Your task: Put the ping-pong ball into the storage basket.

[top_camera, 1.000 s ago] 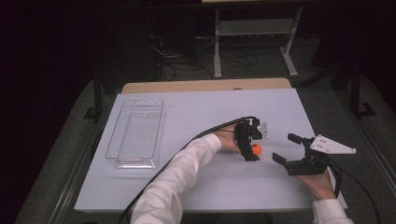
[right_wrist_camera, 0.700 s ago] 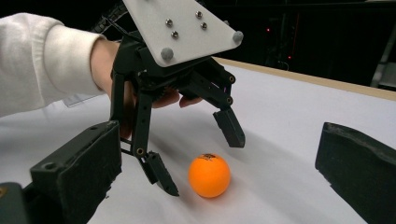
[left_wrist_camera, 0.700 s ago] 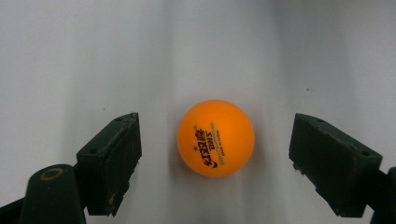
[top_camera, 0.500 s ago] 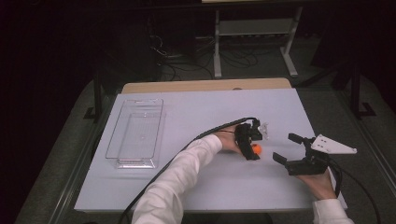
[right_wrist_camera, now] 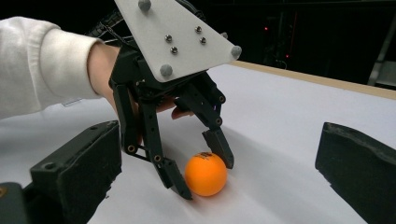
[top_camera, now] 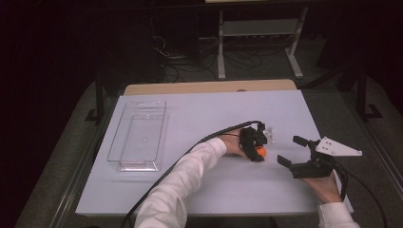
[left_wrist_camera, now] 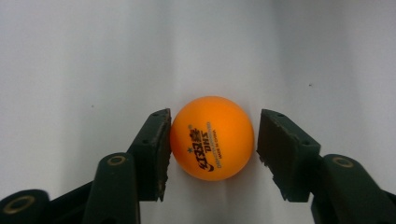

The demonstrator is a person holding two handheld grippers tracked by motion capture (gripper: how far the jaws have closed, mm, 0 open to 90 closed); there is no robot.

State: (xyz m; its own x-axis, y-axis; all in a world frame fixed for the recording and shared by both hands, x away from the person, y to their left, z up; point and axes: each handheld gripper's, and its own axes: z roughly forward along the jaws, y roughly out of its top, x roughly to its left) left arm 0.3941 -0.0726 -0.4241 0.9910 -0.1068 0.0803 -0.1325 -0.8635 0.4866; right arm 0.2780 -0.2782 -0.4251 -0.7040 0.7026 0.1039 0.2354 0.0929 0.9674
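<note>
One orange ball (left_wrist_camera: pixel 212 138) between jaws of left gripper (top_camera: pixel 257 148), resting on white table (top_camera: pixel 199 118). Jaws just been closing on it, now narrow: in left gripper view one pad touching ball's side, other pad just beside it with thin sliver of gap. Cannot tell if squeezed firmly. In right gripper view same ball (right_wrist_camera: pixel 206 174) sitting on table surface between fingertips (right_wrist_camera: pixel 180 184) of left gripper, tips pointing down, grey three-cornered plate above. Printed black lettering on ball facing left gripper's camera. Right gripper (top_camera: pixel 290 151) near, off to ball's side, apart from it, jaws wide with nothing between them. Clear plastic tray (top_camera: pixel 138 135) well apart, far side from both grippers.
</note>
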